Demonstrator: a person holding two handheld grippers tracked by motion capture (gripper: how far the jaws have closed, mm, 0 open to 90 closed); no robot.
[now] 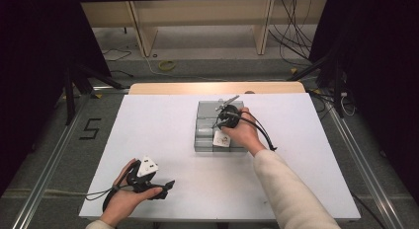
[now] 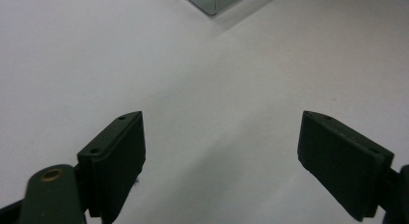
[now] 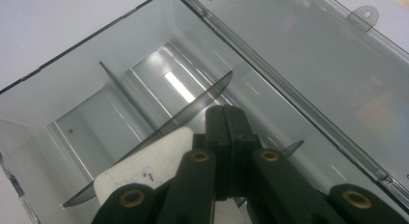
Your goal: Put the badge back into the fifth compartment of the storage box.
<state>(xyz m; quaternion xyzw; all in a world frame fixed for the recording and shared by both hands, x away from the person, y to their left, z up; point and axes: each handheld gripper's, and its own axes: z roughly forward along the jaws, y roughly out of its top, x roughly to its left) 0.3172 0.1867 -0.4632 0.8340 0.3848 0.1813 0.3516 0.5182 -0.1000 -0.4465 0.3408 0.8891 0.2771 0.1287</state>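
A: What is the right gripper (image 3: 226,119) doing over the clear plastic organizer box (image 1: 205,121)?

B: Its jaws are pressed flat together inside the box, tips against a thin curved divider (image 3: 159,132) that stands across the compartment. Whether they pinch its edge I cannot tell. A white card (image 3: 144,168) lies in the box just beside the jaws.

A: And the box?

B: On the white tabletop (image 1: 148,140), towards the far edge, its lid (image 3: 313,55) swung open on the far side of the box.

A: The left gripper (image 1: 165,185)?

B: Near the front edge, well apart from the box, jaws spread wide over bare tabletop and holding nothing.

A: What could go wrong?

B: My judgement: nothing steadies the box, so a sideways pull on the divider could drag or tip it. The divider looks thin and flexible; if the grip is only at the edge, it may slip out or bend and jam in its slots.

A: The surroundings?

B: Grey floor around the table, a "5" (image 1: 90,128) marked to the box's left, cables (image 1: 291,36) and pale wooden shelving (image 1: 197,21) beyond it.
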